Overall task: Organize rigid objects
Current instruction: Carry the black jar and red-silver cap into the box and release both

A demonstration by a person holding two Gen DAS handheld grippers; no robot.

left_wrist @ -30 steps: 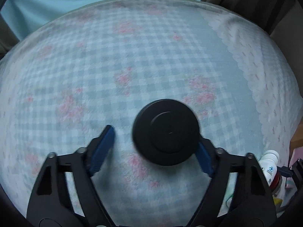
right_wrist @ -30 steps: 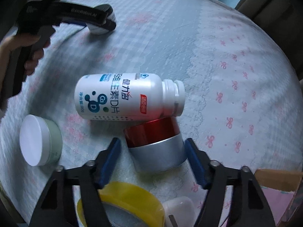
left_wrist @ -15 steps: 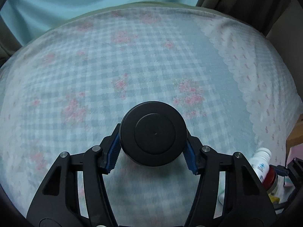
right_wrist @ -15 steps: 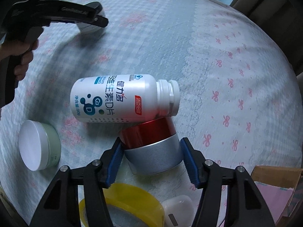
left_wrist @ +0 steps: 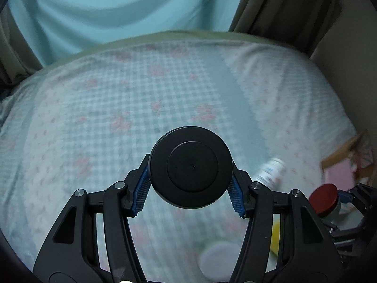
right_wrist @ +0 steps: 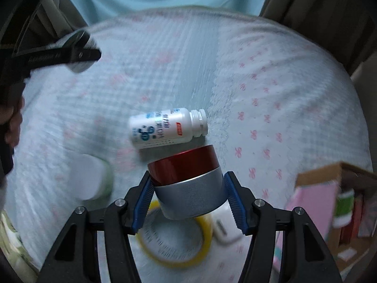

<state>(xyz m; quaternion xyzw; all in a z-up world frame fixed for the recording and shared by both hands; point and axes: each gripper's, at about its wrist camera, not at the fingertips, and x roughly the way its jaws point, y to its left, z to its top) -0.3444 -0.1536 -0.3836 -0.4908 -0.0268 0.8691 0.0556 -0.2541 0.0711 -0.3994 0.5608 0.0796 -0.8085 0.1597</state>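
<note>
Each camera sits behind its own gripper, looking forward and down along the fingers at the checked bedspread (left_wrist: 99, 108), toward the blue curtain (left_wrist: 117, 9). Both views share the white bottle (right_wrist: 165, 129), the red-lidded jar (left_wrist: 324, 200) and the cardboard box (right_wrist: 329, 188); the right view stands nearer them.

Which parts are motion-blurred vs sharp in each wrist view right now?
Left wrist view: black round jar and left gripper sharp; checked bedsheet and white bottle smeared. Right wrist view: red-lidded silver jar and right gripper sharp; white bottle, white-lidded green jar and yellow tape roll blurred.
</note>
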